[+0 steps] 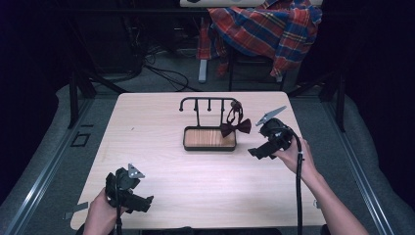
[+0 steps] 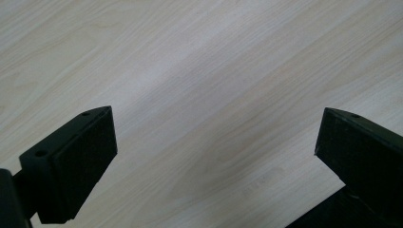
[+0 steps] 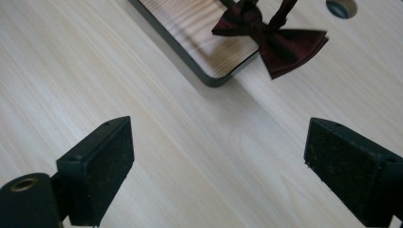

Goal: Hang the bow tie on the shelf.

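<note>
A dark red bow tie (image 1: 235, 128) hangs by its strap from the right end of a black hook rack (image 1: 208, 102), whose post rises from a black-rimmed tray with a wooden floor (image 1: 209, 138) near the middle of the pale wooden table (image 1: 161, 166). The bow itself sits low, at the tray's right far corner, partly over the wood and partly past the rim. In the right gripper view the bow tie (image 3: 271, 40) lies ahead of the jaws, its right wing reaching out over the table beyond the tray's corner (image 3: 209, 78). The right gripper (image 1: 259, 151) is held just to the right of the tray, near the bow tie but apart from it, its jaws spread wide with nothing between them, only bare table. The left gripper (image 1: 142, 203) is well apart from all this, at the near left part of the table, and its jaws likewise stand wide apart over bare wood. A red plaid shirt (image 1: 266, 29) is draped over furniture beyond the table's far edge.
</note>
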